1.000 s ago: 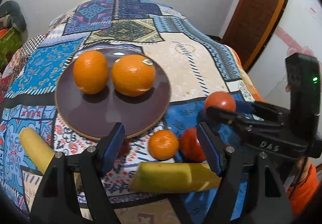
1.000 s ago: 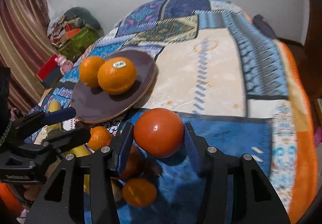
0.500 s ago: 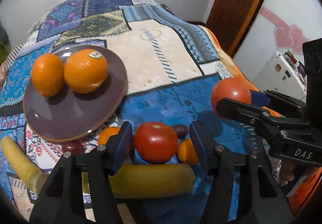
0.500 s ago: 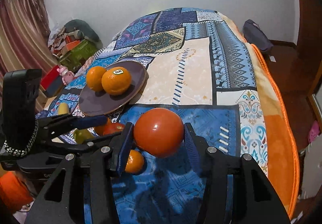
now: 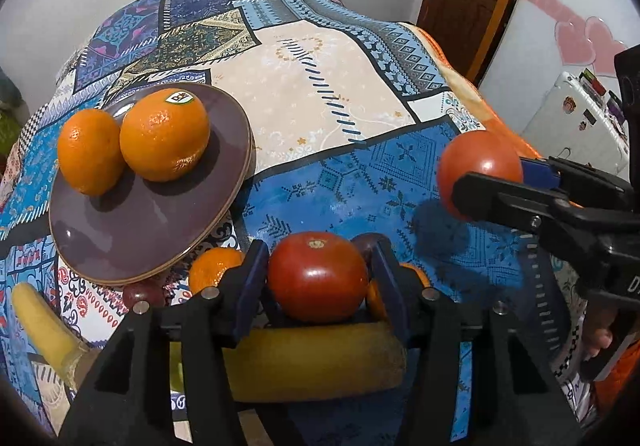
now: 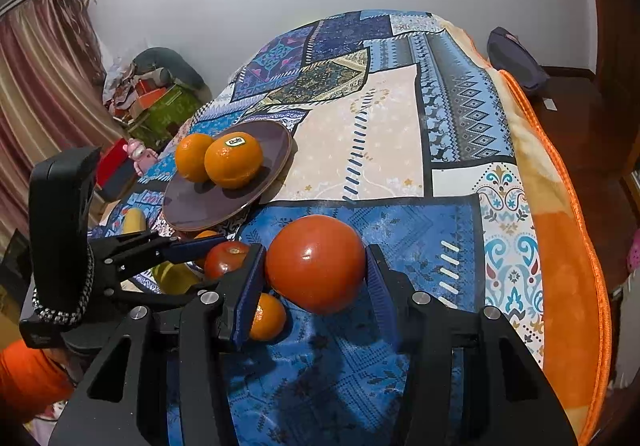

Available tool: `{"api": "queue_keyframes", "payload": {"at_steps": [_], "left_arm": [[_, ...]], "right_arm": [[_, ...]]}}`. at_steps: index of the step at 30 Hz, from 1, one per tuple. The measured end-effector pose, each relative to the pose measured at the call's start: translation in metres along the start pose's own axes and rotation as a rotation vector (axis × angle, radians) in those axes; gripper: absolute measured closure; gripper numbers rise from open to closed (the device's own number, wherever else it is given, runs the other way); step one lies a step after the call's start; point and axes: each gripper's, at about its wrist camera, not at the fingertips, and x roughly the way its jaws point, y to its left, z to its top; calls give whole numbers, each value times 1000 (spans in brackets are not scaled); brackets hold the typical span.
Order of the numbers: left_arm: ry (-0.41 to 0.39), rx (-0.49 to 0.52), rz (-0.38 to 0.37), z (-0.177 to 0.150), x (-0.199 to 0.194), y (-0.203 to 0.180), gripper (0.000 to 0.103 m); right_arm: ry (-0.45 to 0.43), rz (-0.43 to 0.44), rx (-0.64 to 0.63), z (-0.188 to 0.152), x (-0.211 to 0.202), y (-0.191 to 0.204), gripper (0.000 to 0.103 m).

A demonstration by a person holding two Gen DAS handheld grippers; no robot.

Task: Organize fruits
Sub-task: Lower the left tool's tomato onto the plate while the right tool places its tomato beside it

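Left wrist | left gripper (image 5: 318, 280) jaws just closed onto tomato (image 5: 317, 274), earlier apart | right gripper (image 6: 316, 274) jaws clamp second tomato (image 6: 315, 263)

Two large oranges (image 5: 164, 139) sit touching on the brown plate (image 5: 136, 230); the right one carries a sticker on top. One red tomato (image 5: 318, 276) lies stem scar up on the blue patch of the patterned bedcover, just behind a yellow banana (image 5: 304, 364) lying crosswise. A second, glossier tomato (image 6: 316, 264) is up off the cover. Small mandarins (image 5: 214, 272) lie by the plate's near rim and beside the first tomato. Another banana (image 5: 42, 326) lies far left.
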Motion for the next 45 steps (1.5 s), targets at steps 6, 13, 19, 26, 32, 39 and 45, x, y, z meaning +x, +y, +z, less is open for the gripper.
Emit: {"api": "queue_keyframes", "payload": {"at_steps": [6,13,19,26,32,39,45], "left_arm": [[-5,1,5,1,-1,0,54],[-49,-60,-24,4,-18,14,55],[-130,-75,-21,7,-51,27,55],[-189,-124,21,9,-80,63,55],[-207,-155,64,5,-90,89,55],[-213,-187,85,0,-91,116,55],[-197,-209,82,-1,-80,132,55]], "right_arm": [[1,4,5,-1,0,-2,56],[-1,-12,-11,4,0,5,56],[-2,-14,-41,12,5,21,56],[-10,9,-93,24,19,49,56],[6,35,-128,33,39,70,56],[34,49,-161,37,63,88,56],[70,47,-192,42,84,100,56]]}}
